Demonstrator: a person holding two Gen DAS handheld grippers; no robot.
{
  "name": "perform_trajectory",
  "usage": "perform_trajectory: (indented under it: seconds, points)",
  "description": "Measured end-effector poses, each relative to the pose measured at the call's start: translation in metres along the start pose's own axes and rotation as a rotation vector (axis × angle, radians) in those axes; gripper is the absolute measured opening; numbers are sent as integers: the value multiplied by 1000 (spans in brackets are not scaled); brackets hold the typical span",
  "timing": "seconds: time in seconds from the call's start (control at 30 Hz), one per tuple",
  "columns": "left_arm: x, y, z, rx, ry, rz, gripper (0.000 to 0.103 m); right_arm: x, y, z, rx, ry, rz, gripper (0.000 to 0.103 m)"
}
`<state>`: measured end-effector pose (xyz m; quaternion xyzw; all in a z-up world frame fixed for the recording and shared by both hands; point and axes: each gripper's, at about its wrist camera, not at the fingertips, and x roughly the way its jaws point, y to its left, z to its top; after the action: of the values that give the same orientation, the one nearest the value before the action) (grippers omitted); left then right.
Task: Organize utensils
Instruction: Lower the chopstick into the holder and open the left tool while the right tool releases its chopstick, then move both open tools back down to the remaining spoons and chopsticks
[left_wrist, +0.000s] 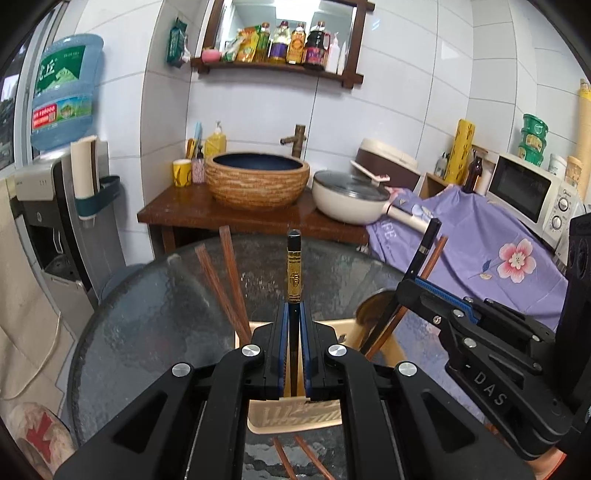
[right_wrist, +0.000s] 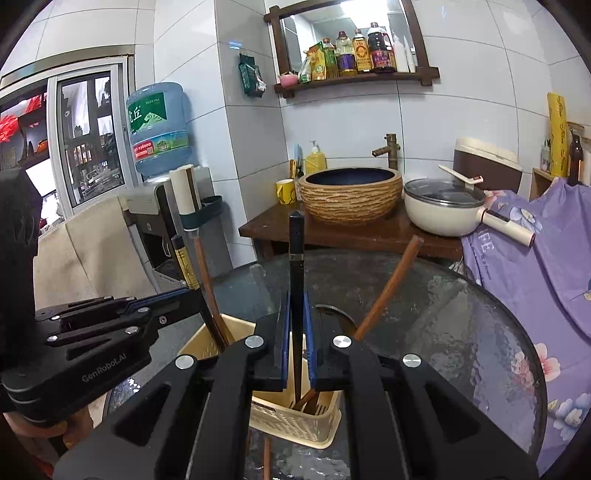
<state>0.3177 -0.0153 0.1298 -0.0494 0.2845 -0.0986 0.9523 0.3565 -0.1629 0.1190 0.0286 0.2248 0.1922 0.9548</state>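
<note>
Left claw (left_wrist: 294, 310): closed on 1 black chopstick with a gold band (left_wrist: 294, 269), held nearly upright, lower end inside the beige slotted utensil basket (left_wrist: 295, 417).

Right claw (right_wrist: 296, 328): closed on 1 plain black chopstick (right_wrist: 296, 258), also upright, tip down among the brown pieces in the same basket (right_wrist: 295, 424).

Basket: stands on the round dark glass worktop (left_wrist: 147, 332), directly beneath both claws. It holds several reddish-brown wooden chopsticks (left_wrist: 229, 280) that lean outward to left and right.

Loose items: 2 reddish-brown chopsticks (left_wrist: 295, 458) lie flat on the worktop just in front of the basket.

Behind the worktop: wooden washstand with a woven-pattern basin (left_wrist: 257, 179), a cream lidded pan (left_wrist: 351, 197), a purple floral cloth (left_wrist: 498, 251) and a water dispenser (right_wrist: 159, 129).
</note>
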Motion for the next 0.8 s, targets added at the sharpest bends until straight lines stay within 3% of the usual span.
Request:
perform_trajectory:
  seconds: [0.23,0.3,0.33,0.37,0.43,0.67,0.8]
  points:
    - [11,8,-13,-36,35,-19,7,-2,-2,-2,-5,-15,-7,10]
    - [7,8,-14,-33,25,-26,14,-5,-3,-3,-10,-25,-5,22]
    - [4,8,-15,-32,17,-29,19,-8,-3,-4,-12,-40,-14,42]
    - [0,8,-16,-32,7,-29,33,-12,-3,-6,-12,-60,-23,55]
    - [-11,9,-20,-37,-25,-28,53,-21,-2,-10,-16,-86,-29,55]
    - [-47,19,-56,-52,-80,21,76,-40,16,-40,-103,-51,-20,55]
    - [-49,25,-83,-41,-33,57,82,-41,25,-71,-127,37,6,55]
